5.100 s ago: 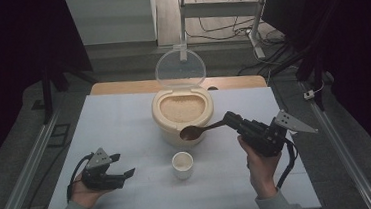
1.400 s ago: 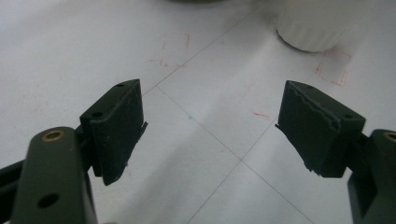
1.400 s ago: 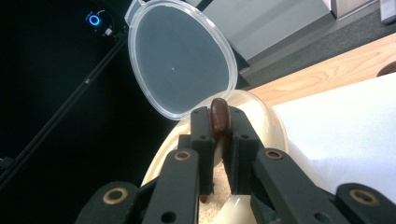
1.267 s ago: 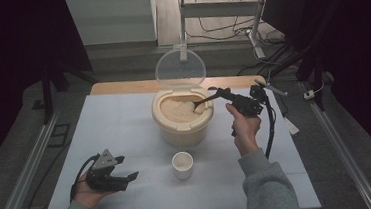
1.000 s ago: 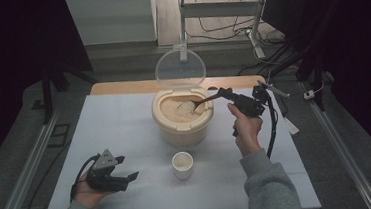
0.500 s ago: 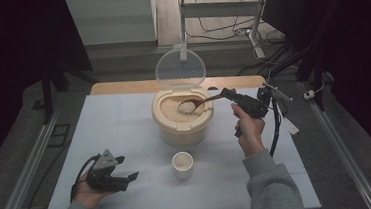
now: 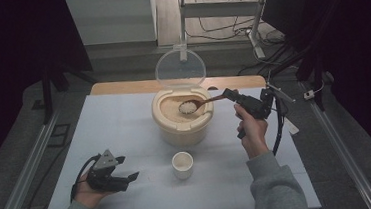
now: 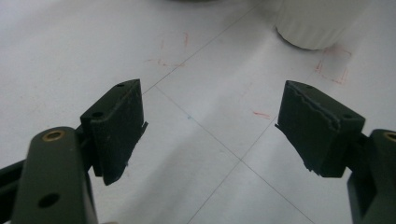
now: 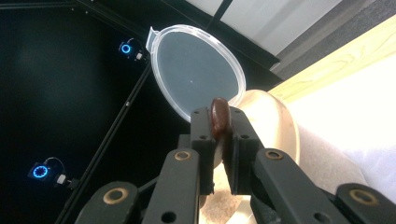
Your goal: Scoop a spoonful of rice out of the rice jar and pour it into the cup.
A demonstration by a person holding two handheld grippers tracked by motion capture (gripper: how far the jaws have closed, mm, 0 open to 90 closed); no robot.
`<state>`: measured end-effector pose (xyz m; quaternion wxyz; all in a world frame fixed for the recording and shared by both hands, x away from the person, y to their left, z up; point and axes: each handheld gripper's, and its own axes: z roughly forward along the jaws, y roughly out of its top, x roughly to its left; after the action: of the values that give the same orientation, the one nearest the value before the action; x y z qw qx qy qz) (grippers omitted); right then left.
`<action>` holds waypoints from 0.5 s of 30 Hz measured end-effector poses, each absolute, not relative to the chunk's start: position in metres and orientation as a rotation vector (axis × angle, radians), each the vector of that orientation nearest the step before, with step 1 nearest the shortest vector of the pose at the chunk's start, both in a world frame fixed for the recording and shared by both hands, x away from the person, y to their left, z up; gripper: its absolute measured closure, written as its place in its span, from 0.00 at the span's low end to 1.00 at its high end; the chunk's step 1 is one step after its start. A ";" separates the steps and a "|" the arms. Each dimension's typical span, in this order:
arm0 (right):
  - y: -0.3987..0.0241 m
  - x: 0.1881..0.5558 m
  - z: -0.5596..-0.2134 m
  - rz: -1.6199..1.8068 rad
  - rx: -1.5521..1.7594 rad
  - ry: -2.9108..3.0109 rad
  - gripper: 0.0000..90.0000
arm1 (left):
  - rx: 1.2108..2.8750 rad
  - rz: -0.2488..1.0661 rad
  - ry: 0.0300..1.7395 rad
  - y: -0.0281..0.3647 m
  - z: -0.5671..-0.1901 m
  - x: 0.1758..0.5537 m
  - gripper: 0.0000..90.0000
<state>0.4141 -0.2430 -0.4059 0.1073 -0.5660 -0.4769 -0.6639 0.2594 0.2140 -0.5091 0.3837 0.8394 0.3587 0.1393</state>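
Brown wood, that spoon, and it sits heaped with rice above the open beige container, its handle pinched tight in the right hand-held gripper. Carrying it across to the small white cup nearer the person looks risky to me: a tilted wrist would scatter grains over the desk. The cup is narrow, so overshooting seems likely. The left hand-held gripper rests wide and empty, steadying nothing.

Spoon glossy brown wood; lid clear smooth plastic; container matt beige plastic; table matt white.
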 end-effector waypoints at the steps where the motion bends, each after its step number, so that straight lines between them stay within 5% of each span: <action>1: -0.243 0.414 -0.406 -1.956 -1.666 -1.395 0.92 | 2.140 0.354 0.916 0.214 -0.509 0.259 0.25; 15: -0.252 0.391 -0.408 -1.907 -1.610 -1.389 0.92 | 2.142 0.353 0.911 0.214 -0.509 0.259 0.25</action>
<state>0.3909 -0.2525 -0.4081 0.1423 -0.5579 -0.4813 -0.6610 0.2594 0.2140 -0.5090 0.3837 0.8402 0.3572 0.1386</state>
